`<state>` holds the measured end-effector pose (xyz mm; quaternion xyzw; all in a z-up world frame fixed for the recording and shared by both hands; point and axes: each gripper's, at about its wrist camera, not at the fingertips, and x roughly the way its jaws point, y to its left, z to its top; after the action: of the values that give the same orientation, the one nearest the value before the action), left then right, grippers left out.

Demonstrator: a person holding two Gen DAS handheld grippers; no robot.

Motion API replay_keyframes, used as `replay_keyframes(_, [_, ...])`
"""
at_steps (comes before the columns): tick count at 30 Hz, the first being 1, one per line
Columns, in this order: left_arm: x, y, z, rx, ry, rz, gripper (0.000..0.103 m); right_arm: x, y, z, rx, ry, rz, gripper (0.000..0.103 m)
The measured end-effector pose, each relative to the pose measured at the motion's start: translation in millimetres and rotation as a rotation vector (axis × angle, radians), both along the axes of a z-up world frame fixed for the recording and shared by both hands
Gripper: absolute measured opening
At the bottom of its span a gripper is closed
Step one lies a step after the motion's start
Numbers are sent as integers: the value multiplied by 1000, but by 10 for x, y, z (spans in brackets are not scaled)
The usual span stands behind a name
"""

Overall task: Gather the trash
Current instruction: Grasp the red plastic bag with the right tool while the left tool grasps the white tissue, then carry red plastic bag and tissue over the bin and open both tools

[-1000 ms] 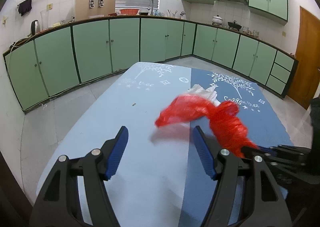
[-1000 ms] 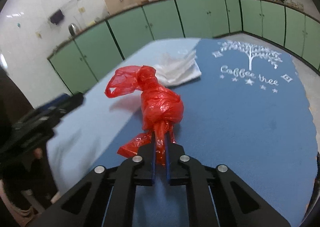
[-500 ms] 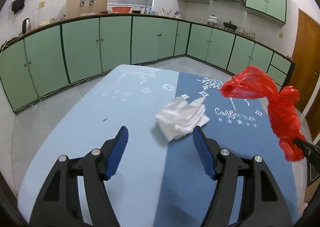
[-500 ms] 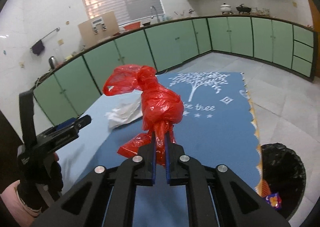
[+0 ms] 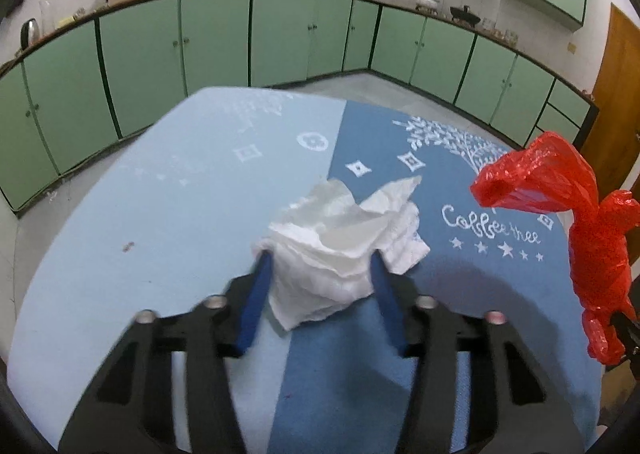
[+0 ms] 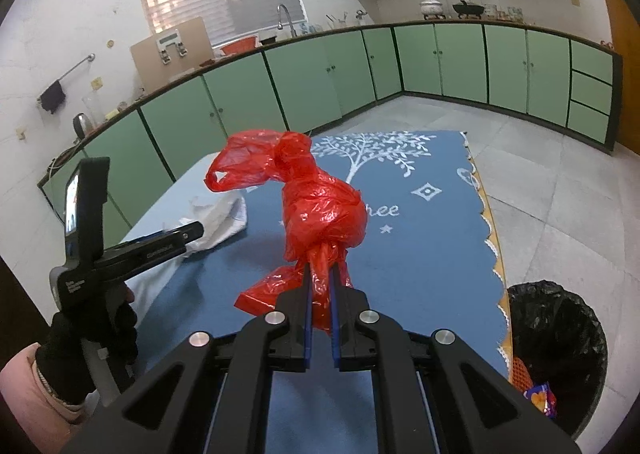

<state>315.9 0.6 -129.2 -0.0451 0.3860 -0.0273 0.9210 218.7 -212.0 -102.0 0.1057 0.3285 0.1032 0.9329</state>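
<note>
My right gripper (image 6: 319,274) is shut on the knotted tail of a red plastic bag (image 6: 316,210) and holds it up above the table; the bag also shows at the right in the left wrist view (image 5: 592,238). A crumpled white tissue (image 5: 344,250) lies on the blue tablecloth (image 5: 168,214). My left gripper (image 5: 320,260) is open, its blue fingers on either side of the tissue, close to its sides. From the right wrist view the left gripper (image 6: 188,232) reaches the tissue (image 6: 222,216).
A black-lined trash bin (image 6: 560,342) with some wrappers in it stands on the floor off the table's right edge. Green cabinets (image 5: 216,38) run along the walls. A small crumb (image 5: 129,246) lies on the light blue half of the cloth.
My left gripper has moved forward and down, so its open fingers now straddle the tissue. My right gripper still holds the red bag, shifted slightly toward the bin side.
</note>
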Motion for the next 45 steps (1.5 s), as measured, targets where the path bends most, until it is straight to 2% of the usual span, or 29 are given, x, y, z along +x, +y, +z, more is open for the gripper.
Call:
replay_keyframes(3, [-3, 1, -8, -4, -3, -3, 12, 21, 1, -48, 1, 11, -4, 7])
replay_keyframes(4, [-21, -2, 6, -1, -11, -5, 1, 29, 4, -56, 1, 13, -4, 7])
replay_keyframes(7, [-123, -31, 84, 31, -63, 13, 1, 31, 27, -68, -4, 21, -7, 7])
replay_keyframes(15, [-639, -67, 387, 9, -160, 18, 0, -37, -30, -1, -1, 8, -32, 7])
replay_keyframes(23, [-1029, -371, 700, -32, -221, -68, 0, -325, -236, 140, -10, -10, -98, 7])
replay_keyframes(29, [-1155, -883, 799, -64, -238, -177, 0, -665, -669, 222, -27, -15, -202, 7])
replay_keyframes(37, [-1287, -1878, 739, -96, -227, -367, 0, -1096, -1466, 156, -43, 15, -374, 7])
replay_keyframes(45, [-1348, -2642, 562, -84, -232, -441, 0, -1341, -1954, 37, -57, 4, -463, 7])
